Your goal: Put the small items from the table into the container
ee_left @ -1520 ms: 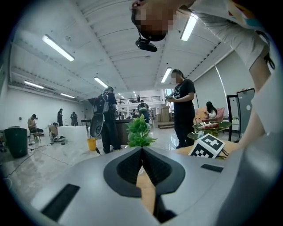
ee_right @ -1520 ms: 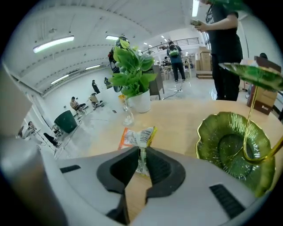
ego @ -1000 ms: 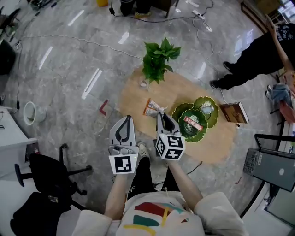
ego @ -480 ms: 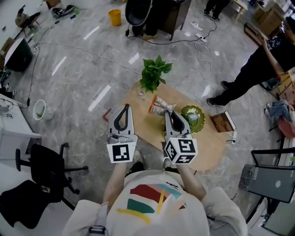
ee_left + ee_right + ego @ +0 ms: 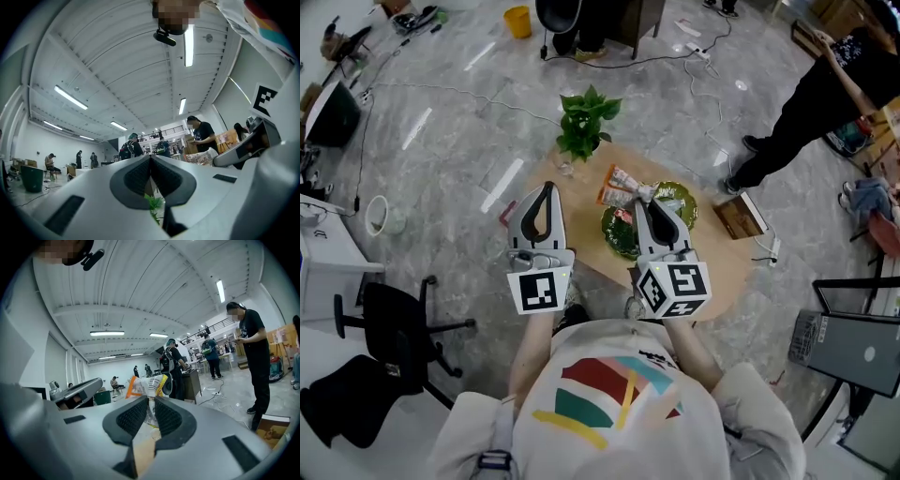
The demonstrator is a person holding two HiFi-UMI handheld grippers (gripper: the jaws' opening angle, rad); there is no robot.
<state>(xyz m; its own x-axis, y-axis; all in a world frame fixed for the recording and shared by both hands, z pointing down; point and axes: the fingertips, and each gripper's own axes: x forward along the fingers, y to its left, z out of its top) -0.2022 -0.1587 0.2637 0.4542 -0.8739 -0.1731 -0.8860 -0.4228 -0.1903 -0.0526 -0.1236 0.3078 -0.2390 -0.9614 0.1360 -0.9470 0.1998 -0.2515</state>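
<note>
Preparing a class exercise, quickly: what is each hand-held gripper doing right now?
Left hand-held gripper: closed, empty.
Right hand-held gripper: closed on a snack packet.

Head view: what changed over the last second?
Right tongs, still shut on the snack packet, carried it up and over toward the green bowls. Left tongs rose too, shut and empty. Plant, bowls and book stayed put.

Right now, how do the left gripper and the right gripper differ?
The left gripper's jaws are pressed together with nothing between them; the right gripper's jaws are clamped on a snack packet. In the head view the left gripper lies across the table's left edge, while the right gripper overlaps the green dishes. Both point away from the person, roughly level.
</note>
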